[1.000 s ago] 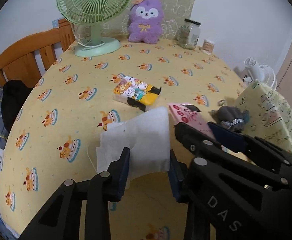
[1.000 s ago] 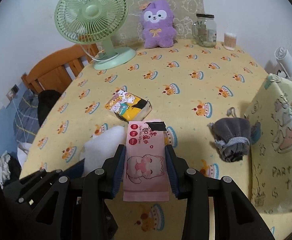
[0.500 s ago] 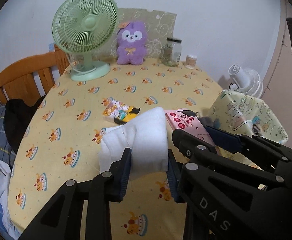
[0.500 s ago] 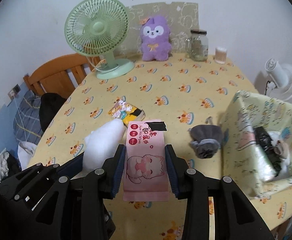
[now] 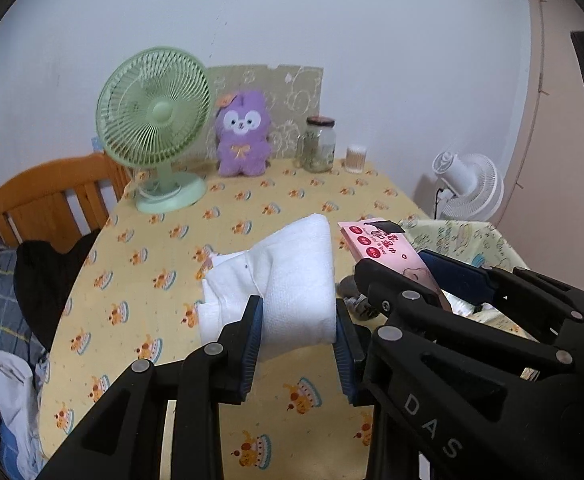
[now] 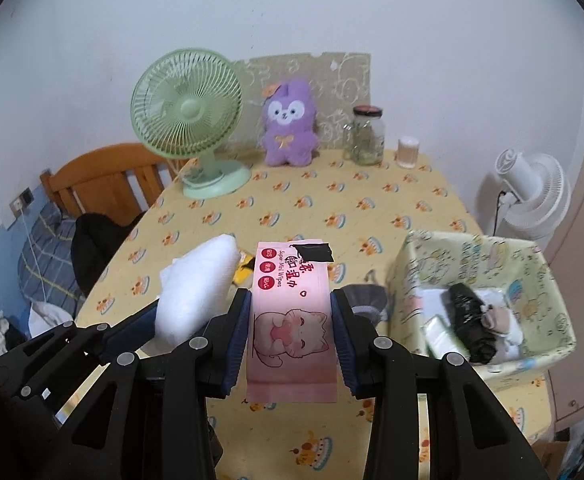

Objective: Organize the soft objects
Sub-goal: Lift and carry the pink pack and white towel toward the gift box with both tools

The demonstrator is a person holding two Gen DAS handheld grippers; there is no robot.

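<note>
My left gripper [image 5: 296, 326] is shut on a folded white cloth [image 5: 292, 280] and holds it high above the yellow tablecloth [image 5: 164, 248]. My right gripper [image 6: 290, 322] is shut on a pink wet-wipes pack [image 6: 290, 312], also lifted. The cloth shows in the right wrist view [image 6: 196, 288] to the left of the pack; the pack shows in the left wrist view [image 5: 387, 254]. A pale patterned fabric bin [image 6: 547, 280] sits at the right, holding white packs and a black bundle [image 6: 467, 320]. A grey drawstring pouch [image 6: 365, 300] lies beside the bin, partly hidden.
A green desk fan [image 6: 190, 120], a purple plush [image 6: 290, 124], a glass jar [image 6: 367, 136] and a swab cup [image 6: 407, 153] stand along the table's far edge. A yellow tissue pack [image 6: 244, 272] peeks out behind the cloth. A wooden chair [image 6: 104, 184] stands left, a white floor fan [image 6: 531, 200] right.
Both grippers have risen well above the table with the cloth and the pack held. The cloth has left the table. The bin's inside has come into the right wrist view.
</note>
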